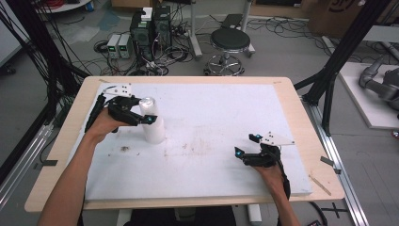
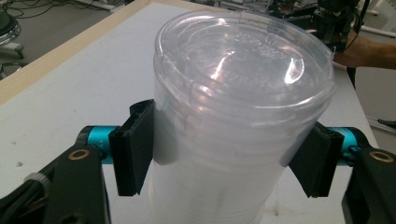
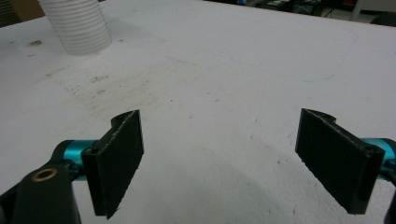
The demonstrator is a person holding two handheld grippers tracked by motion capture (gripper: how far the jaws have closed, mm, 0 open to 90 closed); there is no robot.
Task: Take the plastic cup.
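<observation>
Clear plastic cup stack (image 2: 238, 121) clamped by left tongs (image 1: 141, 110); right tongs (image 1: 247, 146) released, white tabletop (image 1: 211, 113) stained between.

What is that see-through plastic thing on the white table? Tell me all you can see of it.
It is a stack of clear plastic cups, nested and standing upside down on the white board, left of the middle. The walls look thin, glossy and ribbed with many rims; the flat round base faces up. The left gripper has its jaws on opposite sides near the top. Nothing else touches it.
</observation>
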